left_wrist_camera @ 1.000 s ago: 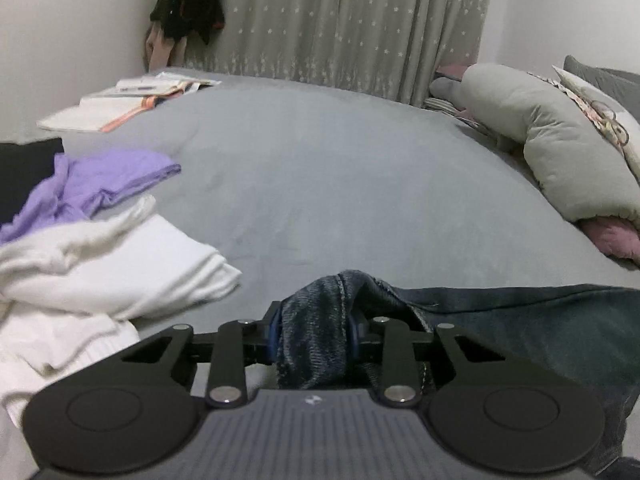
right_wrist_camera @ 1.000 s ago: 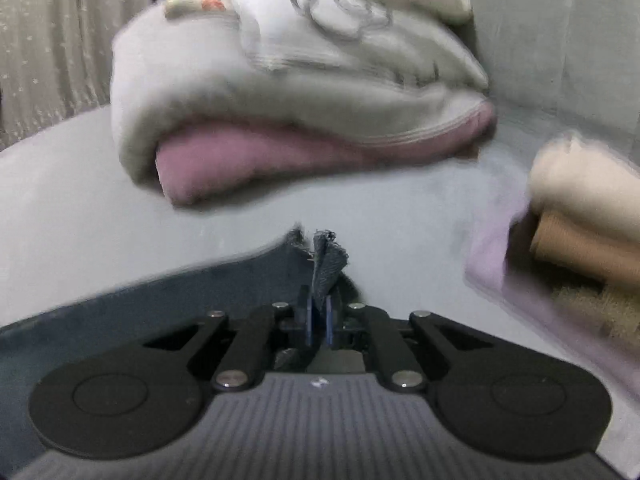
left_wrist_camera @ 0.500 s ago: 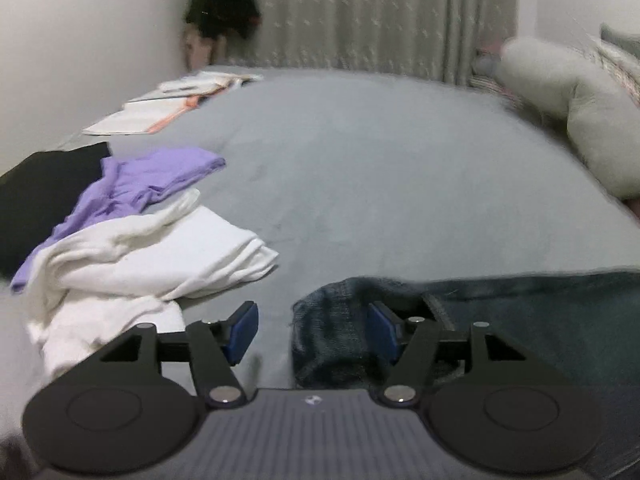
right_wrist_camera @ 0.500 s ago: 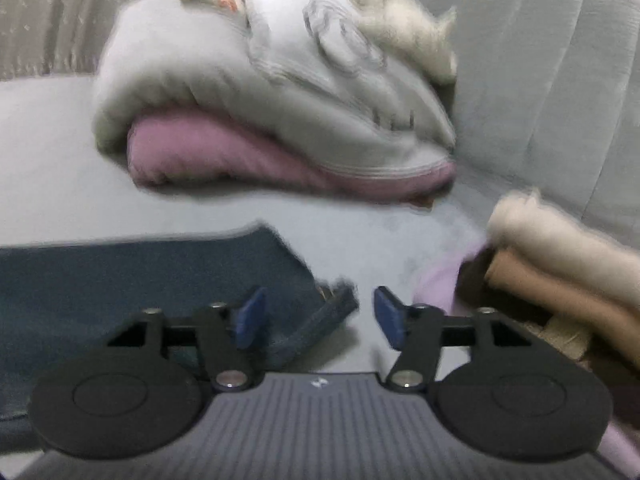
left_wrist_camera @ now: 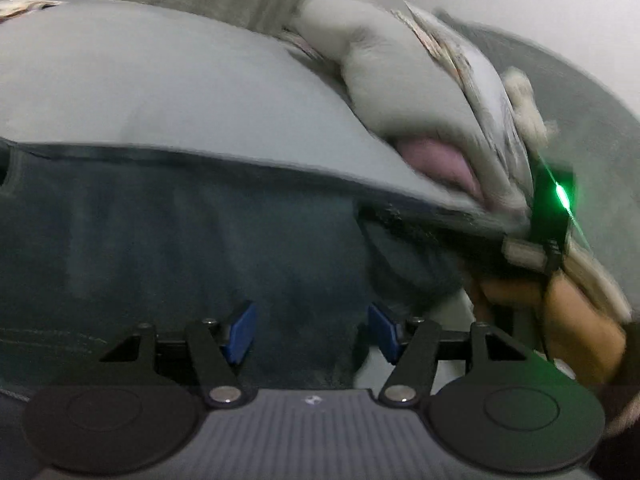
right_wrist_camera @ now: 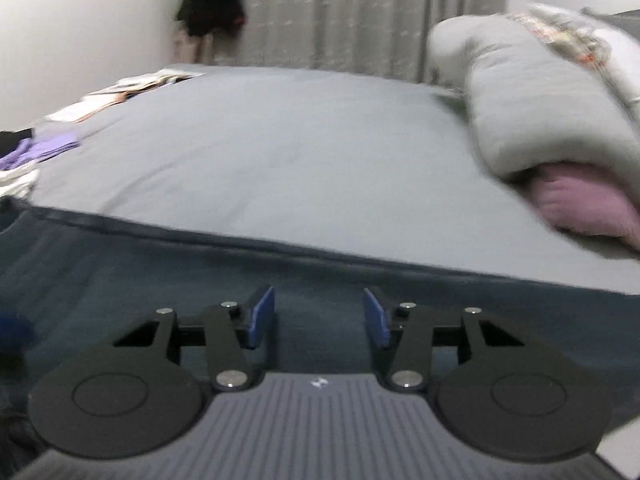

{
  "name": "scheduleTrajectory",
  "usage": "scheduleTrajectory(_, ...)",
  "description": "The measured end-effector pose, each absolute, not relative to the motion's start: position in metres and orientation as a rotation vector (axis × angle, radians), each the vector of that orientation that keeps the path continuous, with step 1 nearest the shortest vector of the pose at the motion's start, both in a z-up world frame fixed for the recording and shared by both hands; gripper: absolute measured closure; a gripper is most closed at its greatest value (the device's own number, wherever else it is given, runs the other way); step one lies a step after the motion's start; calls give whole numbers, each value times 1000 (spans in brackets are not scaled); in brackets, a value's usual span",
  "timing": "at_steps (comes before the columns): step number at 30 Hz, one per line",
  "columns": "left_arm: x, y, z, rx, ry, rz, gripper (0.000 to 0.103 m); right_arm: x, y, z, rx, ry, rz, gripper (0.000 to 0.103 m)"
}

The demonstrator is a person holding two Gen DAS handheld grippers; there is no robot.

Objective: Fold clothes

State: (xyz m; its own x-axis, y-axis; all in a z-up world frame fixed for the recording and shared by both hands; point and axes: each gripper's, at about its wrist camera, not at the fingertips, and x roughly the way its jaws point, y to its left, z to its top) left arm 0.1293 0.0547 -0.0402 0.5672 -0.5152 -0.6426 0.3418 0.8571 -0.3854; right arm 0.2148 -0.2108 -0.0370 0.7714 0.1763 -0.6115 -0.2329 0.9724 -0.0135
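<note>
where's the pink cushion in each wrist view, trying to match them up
Left wrist: the pink cushion sits right of centre, tucked under the grey bedding pile, just beyond the far edge of the jeans.
Right wrist: the pink cushion is at the right edge, mid-height, under the same grey bedding pile.
Shared landmark: the jeans' dark far edge running across the grey bedspread.

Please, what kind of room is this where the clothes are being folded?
Most likely a bedroom. A wide bed with a grey sheet fills the view, a folded grey quilt lies at its right side, and a long curtain hangs behind. Dark jeans lie spread on the bed.
</note>
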Motion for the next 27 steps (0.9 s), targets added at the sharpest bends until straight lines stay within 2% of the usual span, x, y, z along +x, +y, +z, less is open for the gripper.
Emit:
scheduleTrajectory(7,122,59,-51,-214,805,-531,38,216,-269,-52,-96,635,138,52)
scheduleTrajectory(18,108,38,-52,-88,765,-554,25,190,-467,-58,-17,646,-380,47)
scheduleTrajectory(22,112,36,-46,-139,736,-568,27,186,-470,-47,43,609,-360,47)
scheduleTrajectory(27,112,33,-48,-236,704,-633,29,196,-409,-31,19,562,-125,47)
